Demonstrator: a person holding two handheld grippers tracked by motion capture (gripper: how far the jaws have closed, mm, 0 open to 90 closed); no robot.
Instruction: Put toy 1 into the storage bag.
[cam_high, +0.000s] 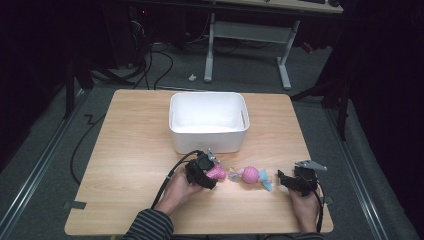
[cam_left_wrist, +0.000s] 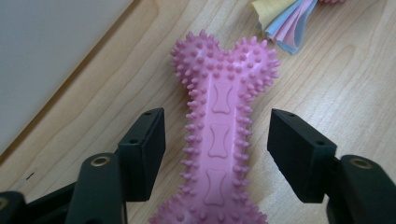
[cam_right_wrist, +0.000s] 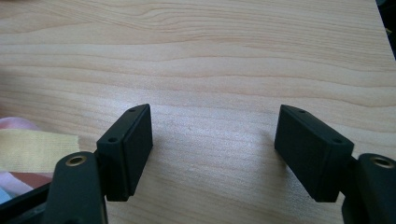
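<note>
Left hand-held gripper: low over the worktop, jaws apart on either side of the bone's shaft, a gap on each side, pads not pressing it.
Bone: pink, spiky, flat on the worktop, at 6 o'clock from the bin, its knobbed end pointing toward the ball toy; in the high view it shows just past the left hand-held gripper.
Ball toy: pink, with pastel ribbons, at 3 o'clock from the bone, close by but apart.
Bin: white, at 12 o'clock on the worktop.
Right hand-held gripper: jaws wide apart over bare wood, holding nothing; at 3 o'clock from the ball toy in the high view.
</note>
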